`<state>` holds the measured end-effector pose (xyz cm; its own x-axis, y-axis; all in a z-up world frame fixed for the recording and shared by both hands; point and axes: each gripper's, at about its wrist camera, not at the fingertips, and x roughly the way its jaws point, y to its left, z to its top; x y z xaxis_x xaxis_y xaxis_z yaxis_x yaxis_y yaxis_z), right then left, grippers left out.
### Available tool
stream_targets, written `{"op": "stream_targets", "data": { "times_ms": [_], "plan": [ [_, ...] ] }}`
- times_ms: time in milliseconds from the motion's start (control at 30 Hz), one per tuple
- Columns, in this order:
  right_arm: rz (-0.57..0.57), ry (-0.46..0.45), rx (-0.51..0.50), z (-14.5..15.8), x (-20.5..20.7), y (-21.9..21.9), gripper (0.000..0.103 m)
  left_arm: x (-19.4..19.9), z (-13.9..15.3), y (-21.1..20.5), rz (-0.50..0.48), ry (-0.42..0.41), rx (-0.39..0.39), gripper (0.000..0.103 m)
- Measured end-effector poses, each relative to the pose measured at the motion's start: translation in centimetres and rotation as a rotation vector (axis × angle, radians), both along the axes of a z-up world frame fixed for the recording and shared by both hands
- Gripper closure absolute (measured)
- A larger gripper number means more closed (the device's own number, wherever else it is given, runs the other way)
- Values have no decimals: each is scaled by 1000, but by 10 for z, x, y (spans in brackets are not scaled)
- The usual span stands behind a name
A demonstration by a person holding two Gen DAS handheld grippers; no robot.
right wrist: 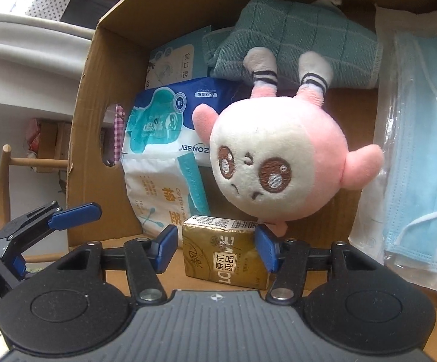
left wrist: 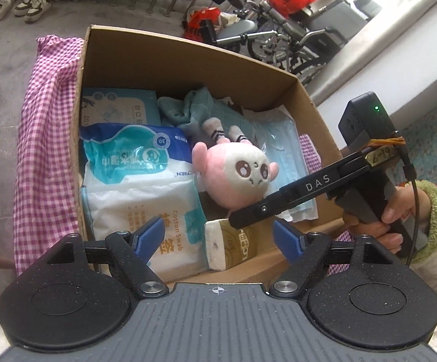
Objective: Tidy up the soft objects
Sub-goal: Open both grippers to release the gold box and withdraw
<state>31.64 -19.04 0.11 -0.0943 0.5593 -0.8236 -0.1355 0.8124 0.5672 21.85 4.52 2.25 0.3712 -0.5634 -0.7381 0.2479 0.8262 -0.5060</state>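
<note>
Right wrist view: cardboard box nearly packed; right gripper fingers spread around the tissue pack, left gripper wide, empty.

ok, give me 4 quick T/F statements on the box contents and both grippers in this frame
1. The pink plush toy lies inside the cardboard box. True.
2. The right gripper is clamped shut on the plush. False: its jaws stand open around the gold tissue pack.
3. The left gripper is open and holds nothing. True.
4. The teal towel lies outside the box. False: it is in the box, behind the plush.
</note>
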Motion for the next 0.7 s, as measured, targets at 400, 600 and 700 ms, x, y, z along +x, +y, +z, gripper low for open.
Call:
{"op": "stream_targets", "data": {
  "times_ms": [400, 600, 700],
  "plan": [
    [-93, -216, 78, 73, -47, -42, 42, -34, 19, 6, 45, -112, -6, 13],
    [-208, -354, 179, 102, -111, -95, 37, -72, 33, -3, 2, -184, -18, 7],
    [-259, -387, 223, 100, -145, -119, 37, -92, 33, -12, -32, -204, -23, 6]
  ]
}}
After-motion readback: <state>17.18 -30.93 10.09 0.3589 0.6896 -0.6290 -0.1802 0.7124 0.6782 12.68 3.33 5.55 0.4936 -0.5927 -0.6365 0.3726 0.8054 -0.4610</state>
